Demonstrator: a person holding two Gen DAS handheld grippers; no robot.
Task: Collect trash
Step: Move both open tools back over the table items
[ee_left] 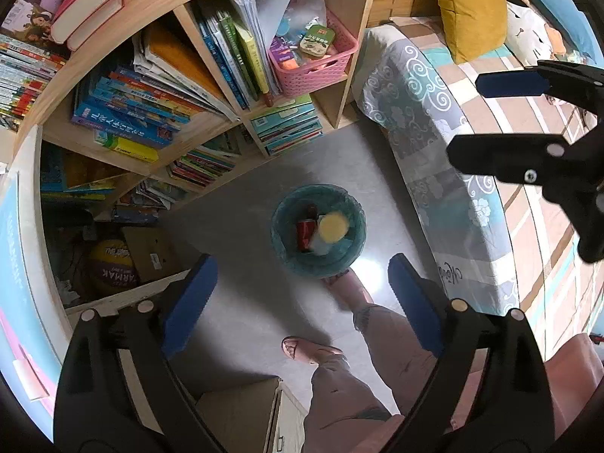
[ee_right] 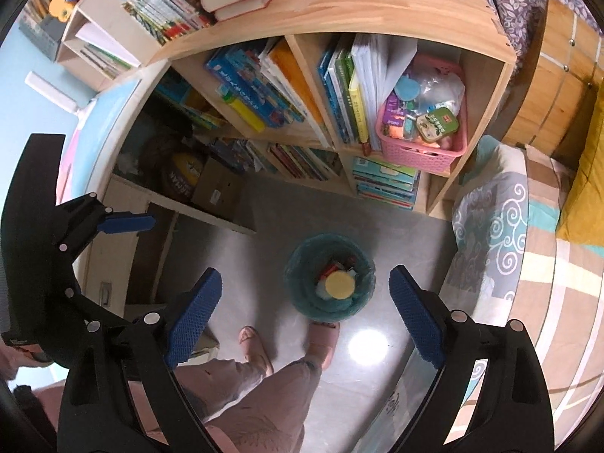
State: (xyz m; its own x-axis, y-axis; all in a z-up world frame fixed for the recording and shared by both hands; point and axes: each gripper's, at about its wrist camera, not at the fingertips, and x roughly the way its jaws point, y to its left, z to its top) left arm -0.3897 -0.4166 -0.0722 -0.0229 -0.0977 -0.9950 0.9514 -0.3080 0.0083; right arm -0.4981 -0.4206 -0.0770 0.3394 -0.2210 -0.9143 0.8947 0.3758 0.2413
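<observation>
A round teal trash bin (ee_left: 355, 243) stands on the grey floor below both grippers; it also shows in the right wrist view (ee_right: 302, 294). Inside it lie a red can (ee_left: 305, 232), a round yellow lid (ee_left: 333, 227) and pale scraps. My left gripper (ee_left: 302, 302) is open and empty, held high above the bin. My right gripper (ee_right: 305, 317) is open and empty too, also above the bin. The right gripper shows at the right edge of the left wrist view (ee_left: 502, 113), and the left gripper at the left of the right wrist view (ee_right: 143, 222).
A wooden bookshelf (ee_right: 339, 7) full of books, with a pink basket (ee_right: 419, 151), stands behind the bin. A bed with a patterned blanket (ee_left: 434, 120) and yellow pillow (ee_left: 472, 3) lies to the right. The person's legs and pink slippers (ee_right: 321, 343) stand next to the bin.
</observation>
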